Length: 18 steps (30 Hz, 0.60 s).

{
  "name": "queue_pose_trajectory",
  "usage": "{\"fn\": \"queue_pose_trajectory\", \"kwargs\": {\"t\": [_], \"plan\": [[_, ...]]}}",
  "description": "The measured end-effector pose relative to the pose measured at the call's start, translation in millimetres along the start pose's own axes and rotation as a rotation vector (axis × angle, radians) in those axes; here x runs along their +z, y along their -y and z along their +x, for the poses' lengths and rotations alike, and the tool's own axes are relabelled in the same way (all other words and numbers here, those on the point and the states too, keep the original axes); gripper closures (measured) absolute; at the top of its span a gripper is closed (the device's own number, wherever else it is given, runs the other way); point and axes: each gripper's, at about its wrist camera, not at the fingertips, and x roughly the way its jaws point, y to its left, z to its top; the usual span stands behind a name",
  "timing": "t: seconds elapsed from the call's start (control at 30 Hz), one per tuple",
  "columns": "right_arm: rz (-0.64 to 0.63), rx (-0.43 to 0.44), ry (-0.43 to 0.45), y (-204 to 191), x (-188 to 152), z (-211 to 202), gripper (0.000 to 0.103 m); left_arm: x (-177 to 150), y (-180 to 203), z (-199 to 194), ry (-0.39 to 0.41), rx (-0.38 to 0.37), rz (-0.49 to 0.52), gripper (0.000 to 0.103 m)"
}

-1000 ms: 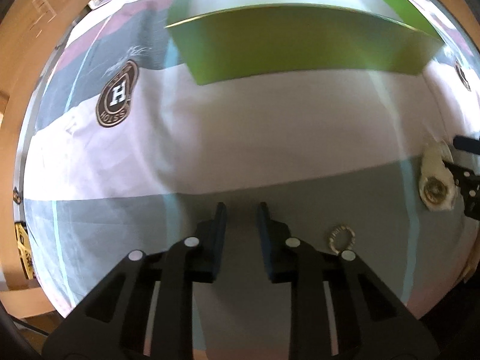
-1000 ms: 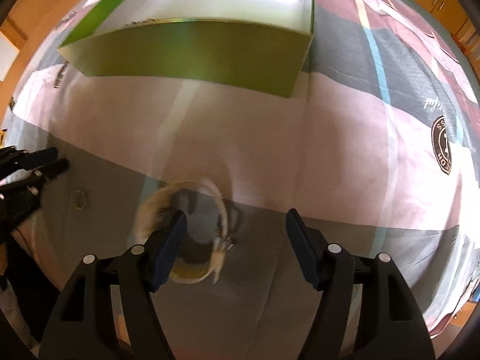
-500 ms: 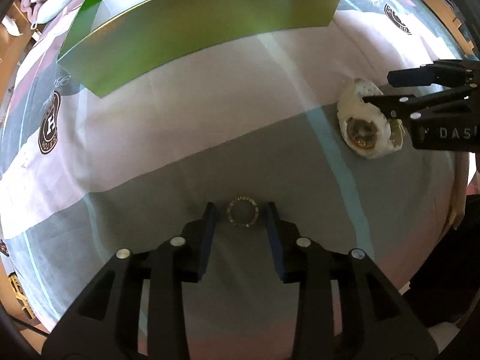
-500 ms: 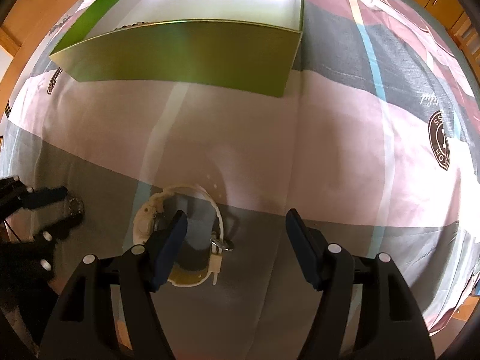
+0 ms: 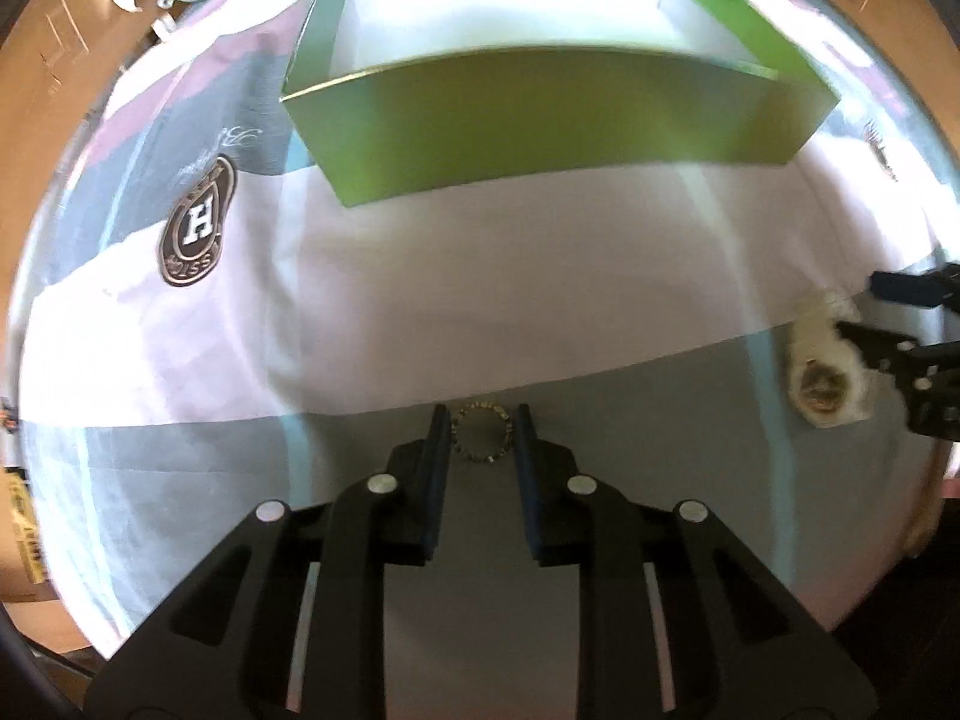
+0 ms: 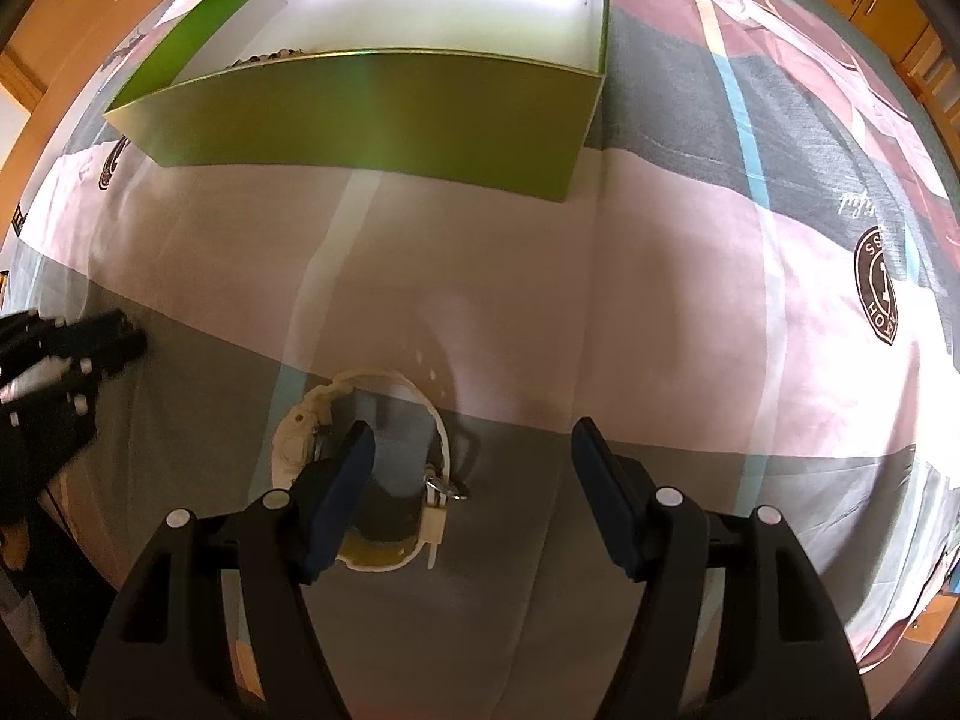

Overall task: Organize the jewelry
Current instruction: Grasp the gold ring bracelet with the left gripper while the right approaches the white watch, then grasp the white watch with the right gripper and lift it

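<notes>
The left gripper (image 5: 480, 429) pinches the ring (image 5: 482, 432). The right gripper (image 6: 474, 450), wide apart, sits over the watch (image 6: 372, 480) on the bedsheet (image 6: 660, 312).

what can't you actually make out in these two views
- Whether the left tool already pinches the beaded ring: left wrist view, contact too fine to see.
- The watch face: right wrist view, the right tool finger covers it; left wrist view, blurred at the edge.
- Contents of the green box: right wrist view, the near wall hides all but a dark sliver above it.
</notes>
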Motion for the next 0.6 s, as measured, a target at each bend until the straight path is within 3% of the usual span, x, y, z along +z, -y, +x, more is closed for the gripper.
{"fn": "queue_pose_trajectory", "kwargs": {"t": [0.07, 0.2, 0.33, 0.5, 0.6], "plan": [[0.000, 0.012, 0.008, 3, -2, -9, 0.034, 1, -13, -6, -0.004, -0.070, -0.024, 0.081], [0.011, 0.061, 0.030, 9, -6, -23, 0.034, 3, -35, -2, -0.043, -0.119, -0.088, 0.072], [-0.001, 0.060, 0.011, 8, -9, -22, 0.035, -7, -34, 5, -0.065, -0.097, -0.090, 0.067], [-0.048, -0.005, -0.049, -8, -13, -5, 0.053, -9, -9, 9, -0.055, -0.063, -0.035, 0.064], [-0.071, -0.028, -0.058, -11, -12, 4, 0.053, -9, -1, 12, -0.050, -0.036, -0.016, 0.064]]}}
